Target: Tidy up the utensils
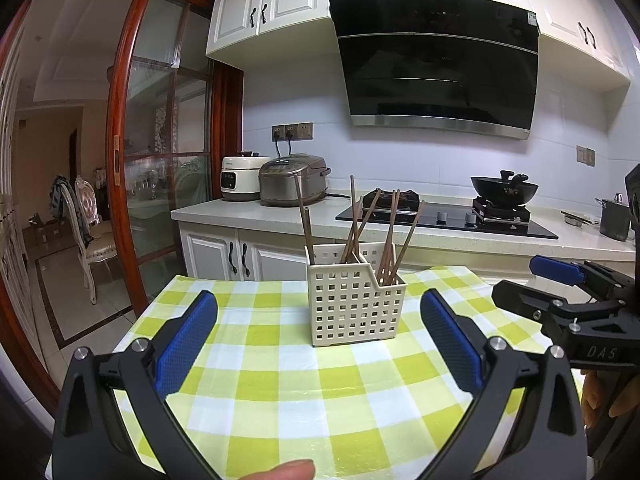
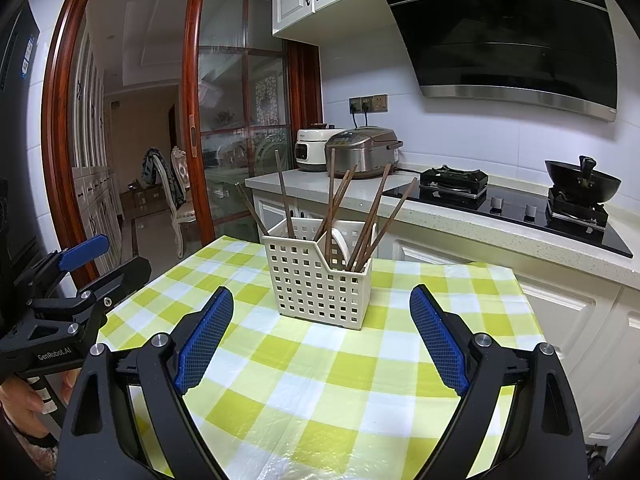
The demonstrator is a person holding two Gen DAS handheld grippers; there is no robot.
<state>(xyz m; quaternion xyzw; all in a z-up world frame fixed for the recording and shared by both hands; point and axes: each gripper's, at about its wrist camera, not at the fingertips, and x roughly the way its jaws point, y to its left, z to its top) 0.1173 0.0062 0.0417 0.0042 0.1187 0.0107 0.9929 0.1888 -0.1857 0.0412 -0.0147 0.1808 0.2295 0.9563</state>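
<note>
A cream perforated utensil basket (image 1: 354, 304) stands upright on the green-and-white checked tablecloth (image 1: 288, 392), also in the right wrist view (image 2: 320, 286). Several brown chopsticks (image 1: 394, 232) stand in it, leaning outward (image 2: 370, 218); a white spoon (image 2: 340, 242) shows inside. My left gripper (image 1: 318, 340) is open and empty, a little short of the basket. My right gripper (image 2: 322, 336) is open and empty, also just short of it. Each gripper shows in the other's view, the right (image 1: 560, 292) and the left (image 2: 76, 280).
Behind the table runs a kitchen counter (image 1: 248, 210) with two rice cookers (image 1: 292, 178), a black hob (image 1: 444, 216) and a wok (image 1: 504, 190). A range hood (image 1: 436, 64) hangs above. A sliding glass door (image 1: 160, 140) stands at left.
</note>
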